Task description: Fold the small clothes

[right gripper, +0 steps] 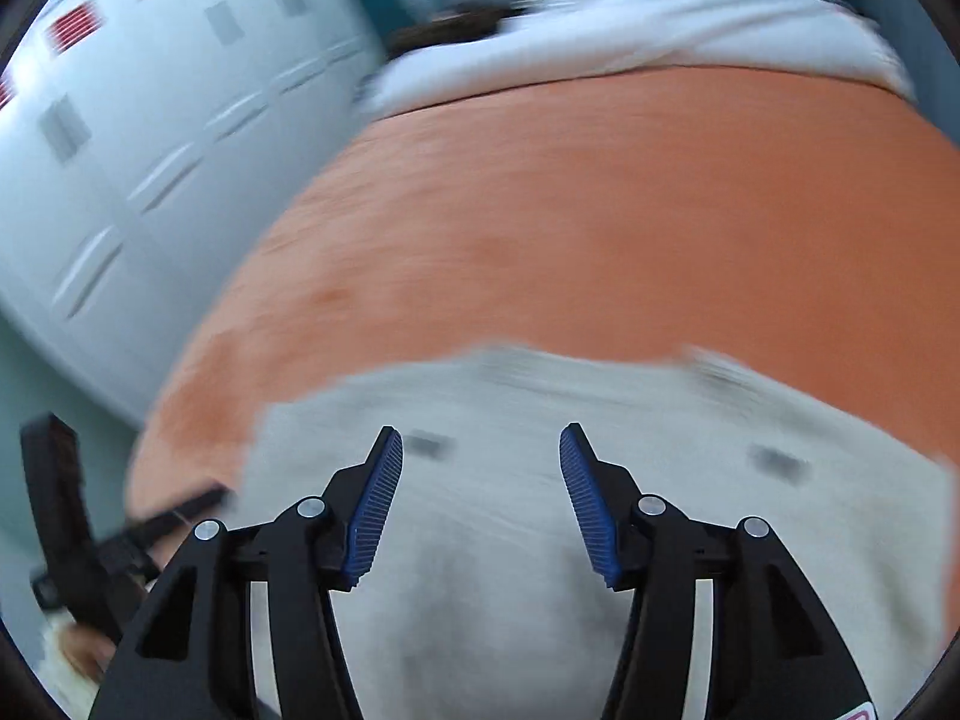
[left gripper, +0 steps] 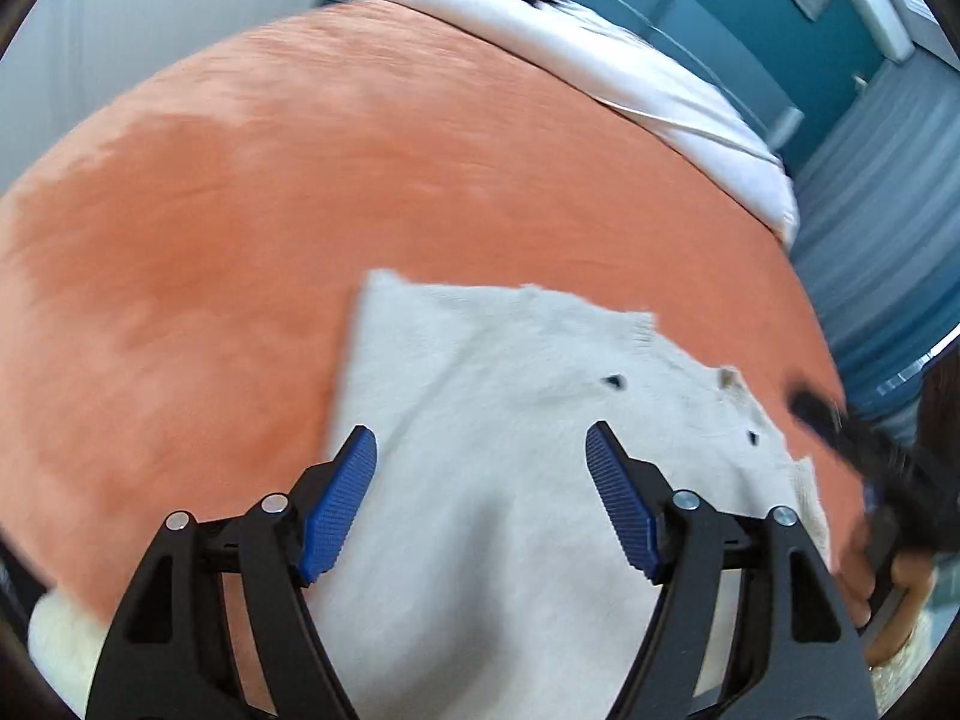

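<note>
One bed (left gripper: pixel 360 180), orange blanket across it, white bedding at far end. Cream knit garment (left gripper: pixel 510 420) lies flat on blanket at near edge, small dark marks on front. Fabric looks soft, light, limp; likely sags when lifted, so best taken at edge or corner. Left gripper (left gripper: pixel 480 504) above garment, jaws apart, empty. Right gripper (right gripper: pixel 480 504) likewise, jaws apart, nothing between.

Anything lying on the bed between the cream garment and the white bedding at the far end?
Nothing: in both wrist views only bare orange blanket lies between the cream garment and the white bedding.
</note>
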`<act>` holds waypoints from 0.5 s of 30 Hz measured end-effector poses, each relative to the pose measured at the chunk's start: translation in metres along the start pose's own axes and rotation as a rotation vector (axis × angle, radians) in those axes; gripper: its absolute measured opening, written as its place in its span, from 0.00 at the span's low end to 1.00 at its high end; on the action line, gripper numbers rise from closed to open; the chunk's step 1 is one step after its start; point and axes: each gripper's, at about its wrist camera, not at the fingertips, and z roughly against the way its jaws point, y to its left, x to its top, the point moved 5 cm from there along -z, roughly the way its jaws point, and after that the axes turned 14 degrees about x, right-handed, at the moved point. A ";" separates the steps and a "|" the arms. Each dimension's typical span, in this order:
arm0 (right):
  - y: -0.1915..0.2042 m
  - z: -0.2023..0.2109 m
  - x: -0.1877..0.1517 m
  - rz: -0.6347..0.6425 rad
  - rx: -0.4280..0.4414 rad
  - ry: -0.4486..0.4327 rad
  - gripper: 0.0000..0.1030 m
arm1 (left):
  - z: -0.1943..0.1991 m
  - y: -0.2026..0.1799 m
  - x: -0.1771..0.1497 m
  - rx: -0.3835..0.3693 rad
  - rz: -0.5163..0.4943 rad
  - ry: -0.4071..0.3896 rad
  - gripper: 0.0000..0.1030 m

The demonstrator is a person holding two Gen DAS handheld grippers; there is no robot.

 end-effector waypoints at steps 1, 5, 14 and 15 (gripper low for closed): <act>-0.034 0.026 -0.010 -0.039 -0.104 -0.023 0.56 | -0.009 -0.005 0.005 0.011 -0.015 0.009 0.71; -0.127 0.093 -0.047 -0.215 -0.266 -0.052 0.56 | -0.044 -0.019 0.005 0.015 -0.017 0.077 0.74; -0.147 0.058 -0.076 -0.202 -0.270 0.024 0.07 | -0.031 -0.018 0.003 0.029 0.008 0.064 0.12; -0.146 0.060 -0.071 -0.221 -0.251 0.006 0.07 | -0.022 -0.019 0.007 0.029 0.006 0.048 0.11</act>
